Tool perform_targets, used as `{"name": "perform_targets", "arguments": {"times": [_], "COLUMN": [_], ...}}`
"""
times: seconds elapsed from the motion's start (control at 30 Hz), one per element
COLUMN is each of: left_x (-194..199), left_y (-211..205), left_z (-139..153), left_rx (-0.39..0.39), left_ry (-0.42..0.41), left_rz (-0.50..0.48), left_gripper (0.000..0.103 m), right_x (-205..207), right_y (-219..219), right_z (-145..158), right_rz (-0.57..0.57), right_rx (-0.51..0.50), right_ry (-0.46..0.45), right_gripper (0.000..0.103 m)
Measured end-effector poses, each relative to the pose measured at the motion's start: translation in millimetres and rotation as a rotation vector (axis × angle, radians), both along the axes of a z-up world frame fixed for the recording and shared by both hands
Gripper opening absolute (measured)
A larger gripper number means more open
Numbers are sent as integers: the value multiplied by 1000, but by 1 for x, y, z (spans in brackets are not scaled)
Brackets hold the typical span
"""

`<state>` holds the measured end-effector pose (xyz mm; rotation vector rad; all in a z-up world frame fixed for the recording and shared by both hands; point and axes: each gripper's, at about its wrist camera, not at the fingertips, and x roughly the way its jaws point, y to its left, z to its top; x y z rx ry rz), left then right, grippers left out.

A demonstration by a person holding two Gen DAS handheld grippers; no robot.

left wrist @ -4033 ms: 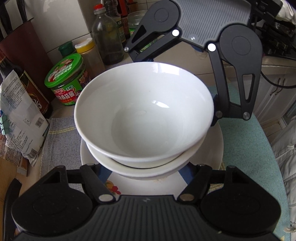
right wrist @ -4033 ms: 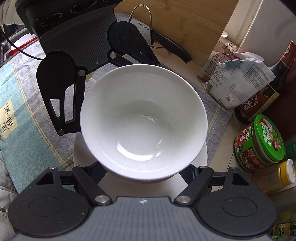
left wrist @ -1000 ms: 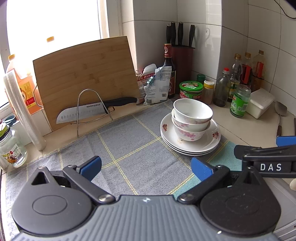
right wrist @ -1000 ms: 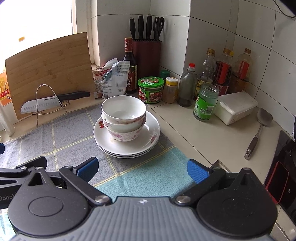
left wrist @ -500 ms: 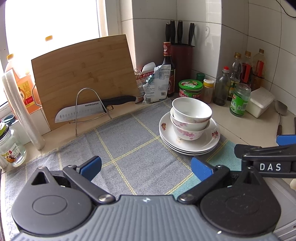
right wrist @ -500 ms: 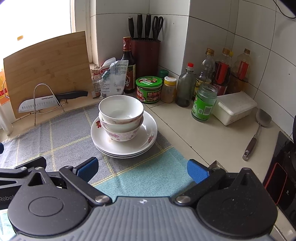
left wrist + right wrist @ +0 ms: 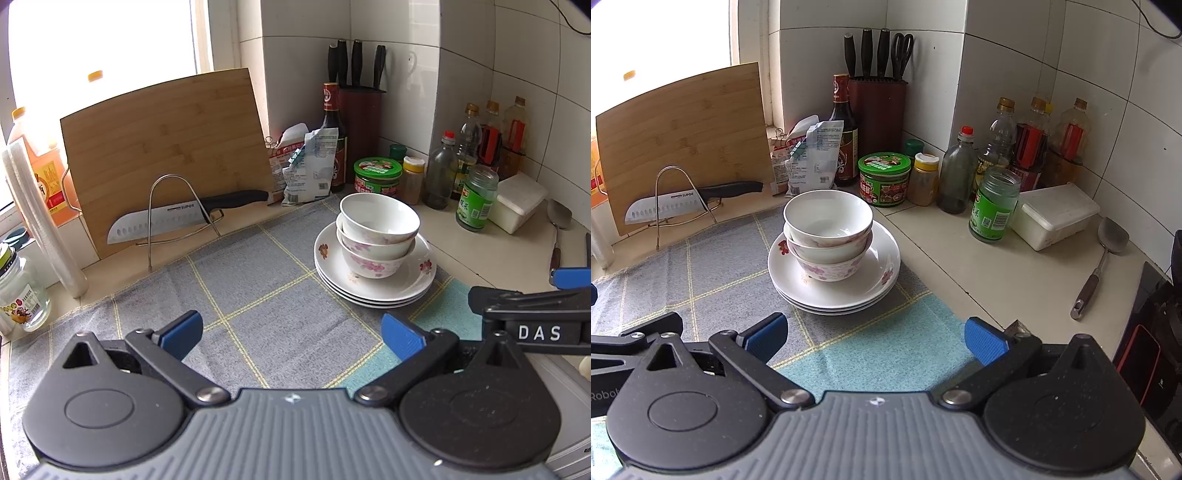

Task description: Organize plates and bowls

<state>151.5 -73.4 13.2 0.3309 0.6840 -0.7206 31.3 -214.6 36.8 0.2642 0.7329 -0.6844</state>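
Observation:
Nested white bowls (image 7: 378, 230) (image 7: 829, 230) with pink flowers sit on a stack of white plates (image 7: 417, 284) (image 7: 882, 277), on a grey and teal checked cloth (image 7: 258, 314) (image 7: 701, 280). My left gripper (image 7: 291, 332) hovers open and empty, well back from the stack, which lies ahead to its right. My right gripper (image 7: 873, 338) is also open and empty, with the stack ahead and slightly left. The right gripper's side shows at the right edge of the left wrist view; the left gripper's arm shows at the left edge of the right wrist view.
A bamboo cutting board (image 7: 166, 147) leans at the back with a knife (image 7: 177, 218) in a wire rack. Behind the stack stand a knife block (image 7: 877, 110), sauce bottles, a green-lidded jar (image 7: 884, 179), snack bags, a white box (image 7: 1056, 214) and a spatula (image 7: 1100, 258).
Four seconds ago both grippers were close around the bowl on the stack. They have let go and pulled back; over the last second the views barely shift.

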Motion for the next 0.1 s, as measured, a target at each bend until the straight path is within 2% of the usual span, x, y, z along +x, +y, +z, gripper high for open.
{"name": "perform_targets", "arguments": {"times": [0.1], "left_x": [0], "left_y": [0], "left_z": [0], "left_rx": [1], "left_ry": [2], "left_rz": [-2], "left_gripper": [102], "right_x": [-1], "right_y": [1], "right_z": [0], "right_rz": [-2], "right_rx": [1], "right_ry": [0], "right_gripper": [103]}}
